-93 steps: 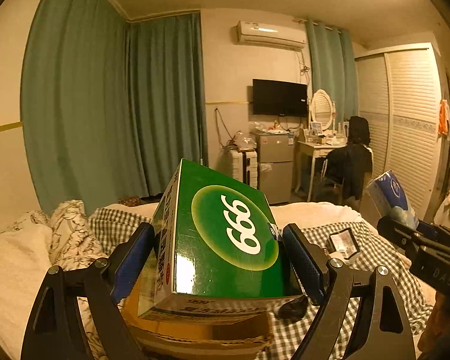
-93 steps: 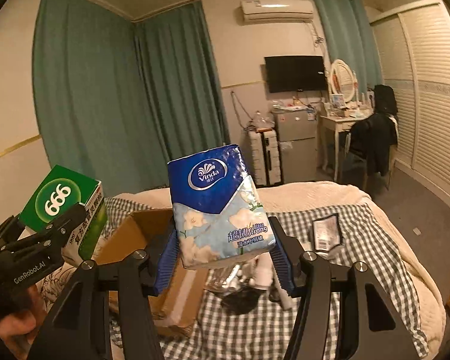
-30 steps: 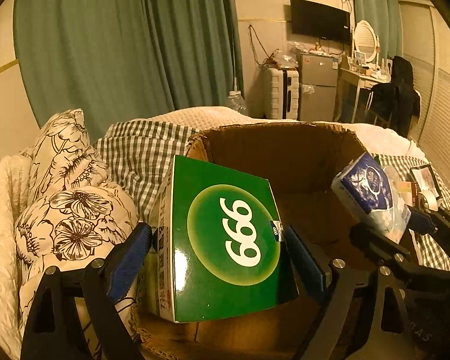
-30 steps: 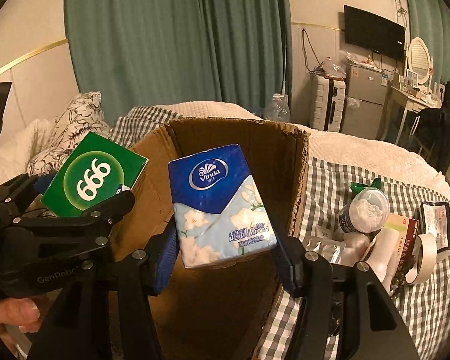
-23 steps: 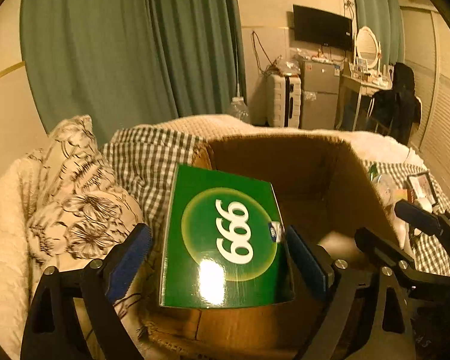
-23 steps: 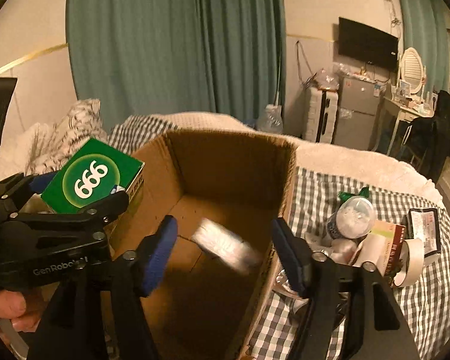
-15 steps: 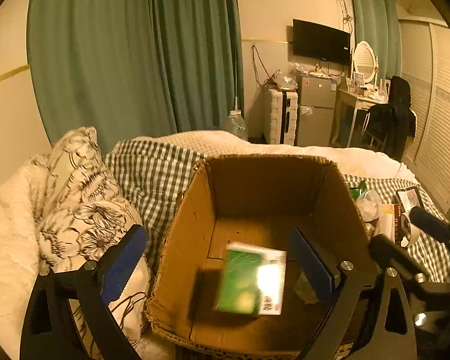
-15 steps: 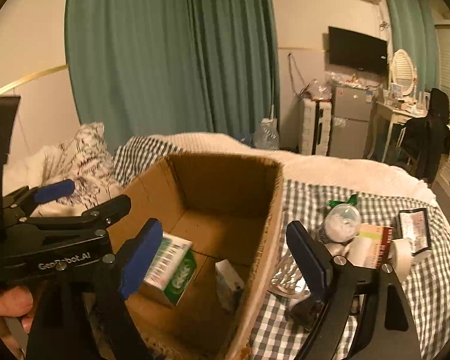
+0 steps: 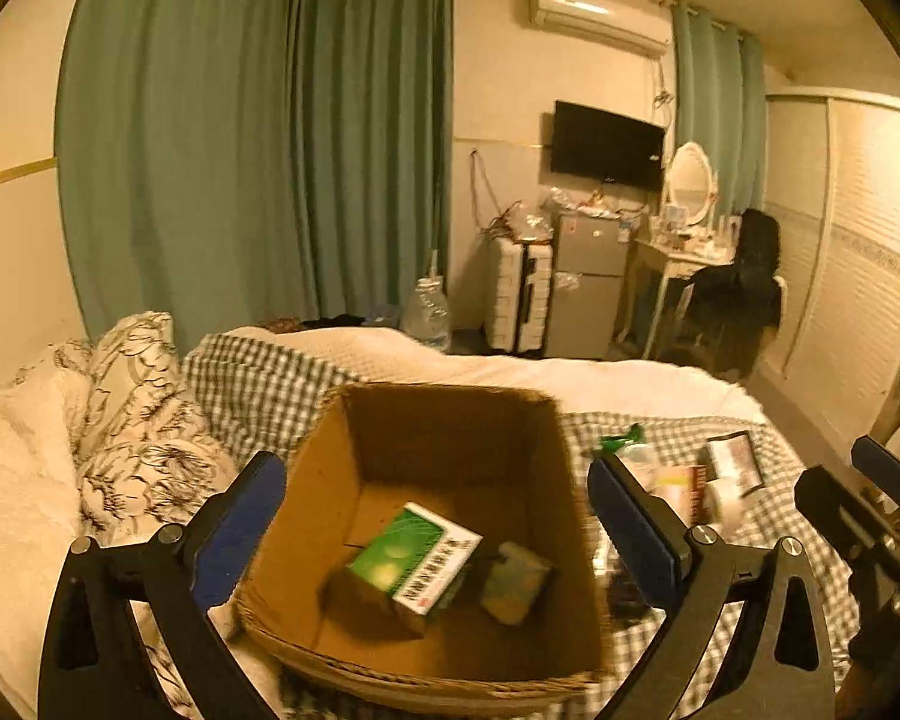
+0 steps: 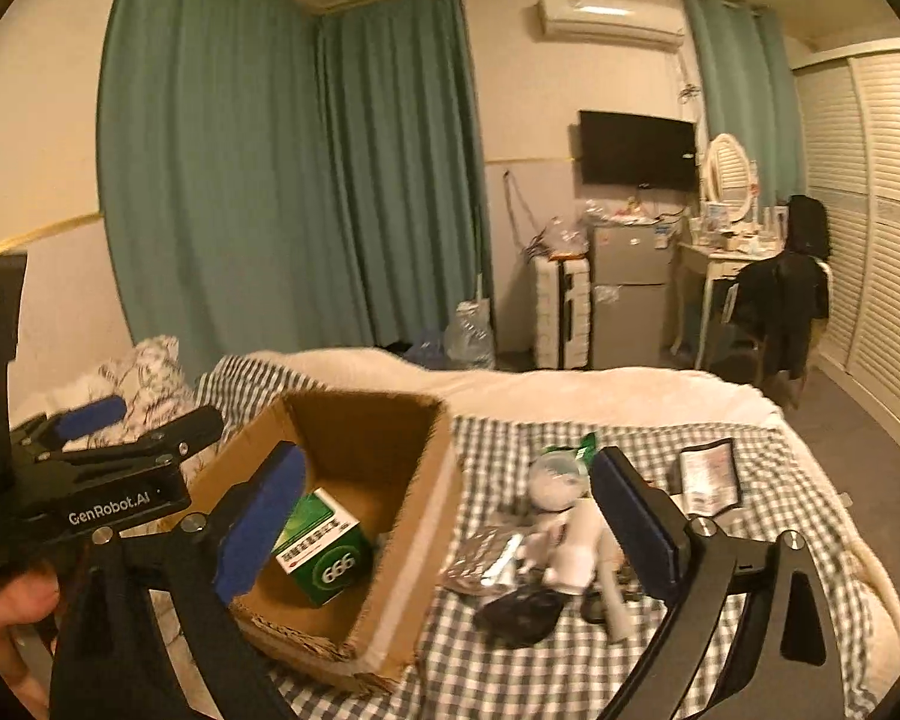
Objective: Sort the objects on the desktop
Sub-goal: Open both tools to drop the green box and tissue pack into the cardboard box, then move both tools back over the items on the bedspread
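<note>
An open cardboard box [image 9: 546,480] stands on the checked bedspread. The green 999 medicine box [image 9: 414,558] lies on its floor, with the tissue pack [image 9: 516,579] beside it on the right. My left gripper [image 9: 435,531] is open and empty, raised above the box. My right gripper [image 10: 444,519] is open and empty, above the box's right wall [image 10: 426,546]. The green box [image 10: 321,549] also shows in the right wrist view. The tissue pack is hidden there.
Several loose items lie right of the box: a round lidded cup [image 10: 555,480], a white bottle [image 10: 582,546], foil blister packs [image 10: 489,552], a dark pouch [image 10: 519,609], a flat packet [image 10: 708,471]. Floral pillows [image 9: 138,438] lie left of the box.
Both grippers opened and dropped their loads into the box: the green box from the left, the tissue pack from the right. Both grippers then rose and drew back.
</note>
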A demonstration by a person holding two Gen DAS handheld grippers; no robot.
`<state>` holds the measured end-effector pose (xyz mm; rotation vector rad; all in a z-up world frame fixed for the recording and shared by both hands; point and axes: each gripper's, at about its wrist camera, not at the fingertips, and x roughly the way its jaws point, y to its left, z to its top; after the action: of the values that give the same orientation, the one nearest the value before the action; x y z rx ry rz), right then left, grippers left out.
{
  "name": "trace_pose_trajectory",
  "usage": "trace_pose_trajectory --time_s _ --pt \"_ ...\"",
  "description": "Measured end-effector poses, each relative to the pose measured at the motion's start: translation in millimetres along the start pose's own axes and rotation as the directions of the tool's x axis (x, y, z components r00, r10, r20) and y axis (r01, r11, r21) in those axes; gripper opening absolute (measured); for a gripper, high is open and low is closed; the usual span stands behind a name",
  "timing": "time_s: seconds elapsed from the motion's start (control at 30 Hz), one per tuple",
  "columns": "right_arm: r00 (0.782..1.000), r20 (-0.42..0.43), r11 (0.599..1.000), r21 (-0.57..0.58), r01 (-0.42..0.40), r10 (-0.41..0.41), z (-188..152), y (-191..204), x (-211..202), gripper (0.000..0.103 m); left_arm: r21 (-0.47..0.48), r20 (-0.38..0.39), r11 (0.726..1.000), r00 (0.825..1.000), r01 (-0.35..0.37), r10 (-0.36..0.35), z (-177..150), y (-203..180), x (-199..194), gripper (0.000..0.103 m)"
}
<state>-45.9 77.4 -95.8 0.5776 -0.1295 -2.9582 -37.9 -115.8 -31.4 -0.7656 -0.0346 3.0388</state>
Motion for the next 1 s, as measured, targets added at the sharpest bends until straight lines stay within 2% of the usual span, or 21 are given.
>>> trace_pose_trajectory --time_s 0.27,0.37,0.43,0.6,0.83,1.0 --pt "0.997 0.048 0.998 0.0 0.062 -0.062 13 -30 -39 0.103 0.035 0.07 0.999 0.997 0.026 -0.028 1 -41 -30 0.103" --pt "0.994 0.056 0.996 0.016 0.092 -0.093 18 -45 -49 0.103 0.053 0.085 0.997 0.995 0.047 -0.051 -1 -56 -33 0.103" --pt "0.992 0.059 0.994 0.019 0.111 -0.112 21 -56 -55 0.103 0.066 0.098 0.997 0.994 0.036 -0.042 -3 -67 -33 0.103" --pt "0.982 0.08 0.985 0.052 0.165 -0.169 24 -90 -70 0.103 0.126 0.083 0.992 0.996 0.033 -0.043 -12 -97 -26 0.103" --pt "0.976 0.072 0.972 0.131 0.197 -0.207 20 -126 -72 0.103 0.215 0.084 0.976 0.995 0.035 -0.054 -22 -131 -24 0.103" --pt "0.974 0.059 0.968 0.137 0.21 -0.22 15 -140 -63 0.103 0.143 0.072 0.989 0.996 0.047 -0.058 -18 -131 -15 0.103"
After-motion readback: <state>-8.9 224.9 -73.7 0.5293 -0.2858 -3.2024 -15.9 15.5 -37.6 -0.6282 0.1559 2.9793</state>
